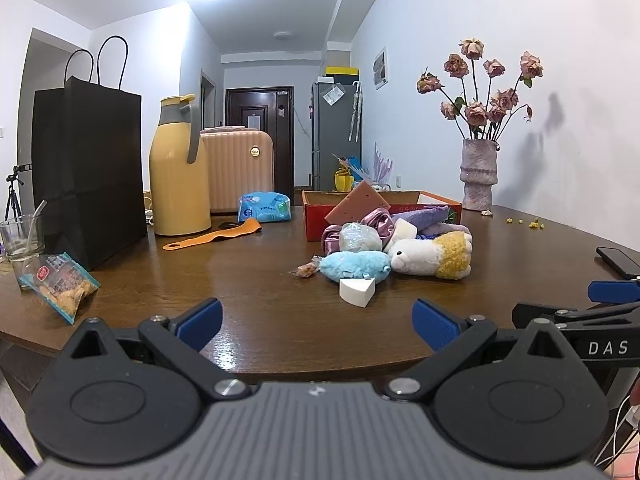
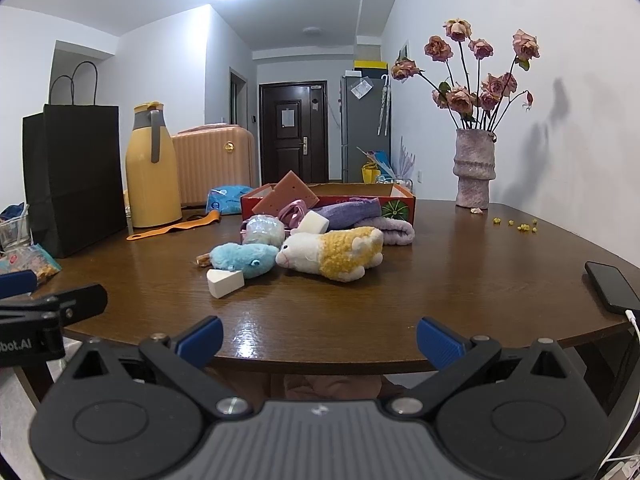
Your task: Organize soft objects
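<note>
the left gripper (image 1: 318, 322) hangs at the near edge of the wooden table (image 1: 248, 280), its blue-tipped fingers spread wide with nothing between them, and the right gripper (image 2: 320, 340) sits just beside it at the same edge, likewise released and empty. well ahead of both, toward the middle of the table, lies a heap of soft things. nearest is a white foam wedge (image 1: 357, 290), touching the blue plush toy (image 1: 354, 265) that lies on its side behind it. to the right of that, head against the blue one, a white and yellow plush alpaca (image 1: 434, 254) lies flat. behind them sit a bundled clear plastic puff (image 1: 360, 237), a white sponge block (image 1: 404, 230), a shiny pink scrunchie (image 1: 378, 218) and folded purple cloths (image 2: 356, 210), one draped over the front wall of the red cardboard box (image 1: 316, 216). a brown perforated sponge (image 1: 358, 200) leans tilted against that box. a small wrapped snack (image 1: 306, 270) lies just left of the blue toy. farther left stand a yellow thermos jug (image 1: 179, 168) and a black paper bag (image 1: 86, 164), with an orange strap (image 1: 216, 234) flat on the wood, a blue tissue pack (image 1: 264, 208), a glass (image 1: 20, 236) and a bag of snacks (image 1: 60, 286). a vase of dried roses (image 1: 479, 172) stands by the wall, and a phone (image 2: 612, 286) lies at the right edge.
</note>
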### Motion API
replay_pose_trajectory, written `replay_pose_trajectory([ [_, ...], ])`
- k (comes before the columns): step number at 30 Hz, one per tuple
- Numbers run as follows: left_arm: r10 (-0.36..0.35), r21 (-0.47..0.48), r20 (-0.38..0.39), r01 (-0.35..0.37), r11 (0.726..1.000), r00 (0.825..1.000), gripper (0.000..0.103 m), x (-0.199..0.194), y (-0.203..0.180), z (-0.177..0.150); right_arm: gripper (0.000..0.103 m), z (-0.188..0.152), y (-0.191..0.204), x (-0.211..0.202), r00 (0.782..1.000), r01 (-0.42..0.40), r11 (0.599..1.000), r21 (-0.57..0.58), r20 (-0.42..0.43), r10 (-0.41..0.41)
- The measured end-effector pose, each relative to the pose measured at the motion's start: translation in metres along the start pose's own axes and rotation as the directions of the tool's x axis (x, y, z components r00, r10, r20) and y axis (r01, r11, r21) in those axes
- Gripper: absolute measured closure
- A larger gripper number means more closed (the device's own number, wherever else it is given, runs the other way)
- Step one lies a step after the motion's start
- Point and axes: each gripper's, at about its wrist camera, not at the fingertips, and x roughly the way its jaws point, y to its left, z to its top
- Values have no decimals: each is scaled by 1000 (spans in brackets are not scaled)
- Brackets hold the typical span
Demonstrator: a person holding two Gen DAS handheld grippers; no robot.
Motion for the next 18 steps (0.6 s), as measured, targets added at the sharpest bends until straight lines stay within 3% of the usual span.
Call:
replay_pose_trajectory([
  [18,5,2,9,-5,1000,1000,0,-2,1,0,0,-2,-1,1,1000,1,1000,5,-5,-1],
])
